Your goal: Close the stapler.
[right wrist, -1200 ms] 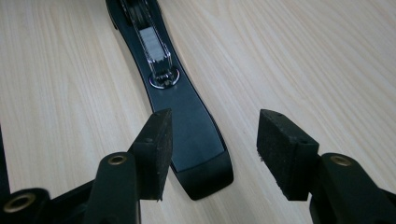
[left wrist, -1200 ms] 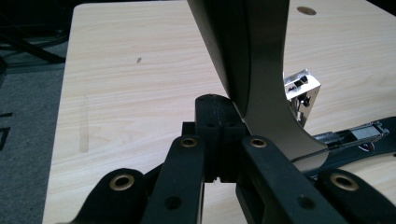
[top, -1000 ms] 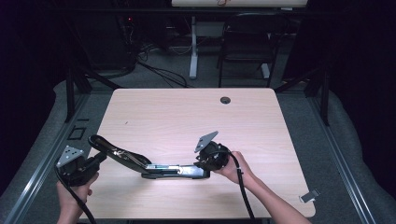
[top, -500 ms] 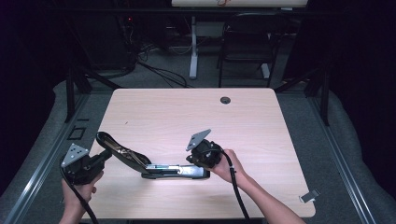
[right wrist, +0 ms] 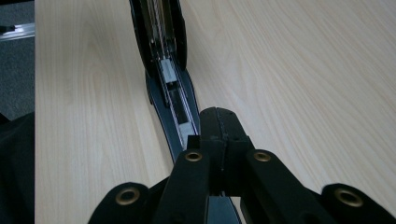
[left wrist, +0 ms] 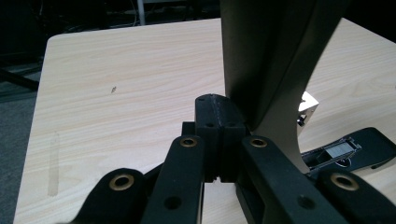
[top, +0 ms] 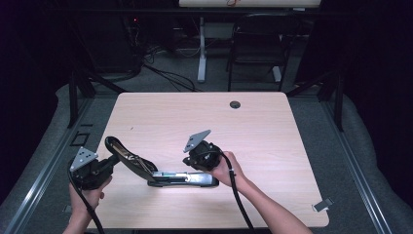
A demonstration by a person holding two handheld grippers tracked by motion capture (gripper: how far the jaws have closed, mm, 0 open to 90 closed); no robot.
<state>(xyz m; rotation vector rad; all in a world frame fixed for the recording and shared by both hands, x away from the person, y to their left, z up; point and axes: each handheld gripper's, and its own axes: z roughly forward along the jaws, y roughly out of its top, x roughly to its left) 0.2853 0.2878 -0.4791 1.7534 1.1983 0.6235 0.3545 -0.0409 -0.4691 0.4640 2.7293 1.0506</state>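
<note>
A black stapler [top: 185,179] lies opened out on the wooden table [top: 263,131], its base flat near the front edge. Its lid [top: 129,161] slants up to the left. My left gripper [top: 113,162] is shut with nothing between its jaws. In the left gripper view its tip [left wrist: 215,107] sits right beside the raised lid [left wrist: 271,60]; I cannot tell if they touch. My right gripper [top: 187,163] is shut and empty, hovering just above the base. In the right gripper view its tip [right wrist: 218,119] points along the open staple channel [right wrist: 163,56].
A round cable hole [top: 235,104] sits near the table's far edge. Behind the table are a chair [top: 255,53], a white desk leg [top: 201,53] and cables on the floor. A small clip-like object [top: 322,204] lies on the grey floor at the right.
My right gripper has moved left and slightly up along the stapler's base. The left gripper and the raised lid have hardly shifted.
</note>
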